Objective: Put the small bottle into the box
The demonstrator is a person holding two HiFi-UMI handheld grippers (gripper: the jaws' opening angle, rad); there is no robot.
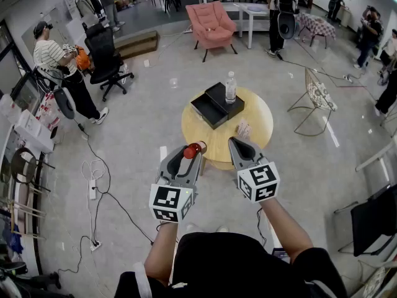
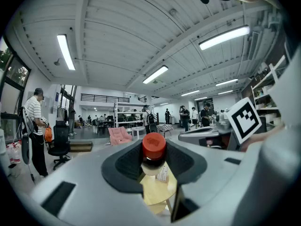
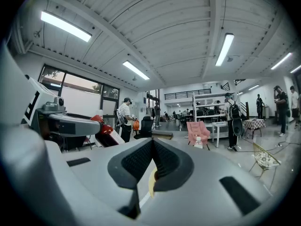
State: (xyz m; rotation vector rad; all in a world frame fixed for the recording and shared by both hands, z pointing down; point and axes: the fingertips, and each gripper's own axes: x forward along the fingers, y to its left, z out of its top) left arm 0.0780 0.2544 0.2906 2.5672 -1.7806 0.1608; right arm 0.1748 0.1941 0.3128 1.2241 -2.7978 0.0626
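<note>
While L tongs grip bottle, R tongs closed.

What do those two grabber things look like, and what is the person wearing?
The left gripper and right gripper are smooth grey plastic shells that narrow toward the jaws. Black ribbed pads line the jaws. Each carries a white cube printed with black square markers. The person wears a black top.

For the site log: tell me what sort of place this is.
Likely an open office or lab hall: office chair, pink armchair, strip lights on a ribbed ceiling.
</note>
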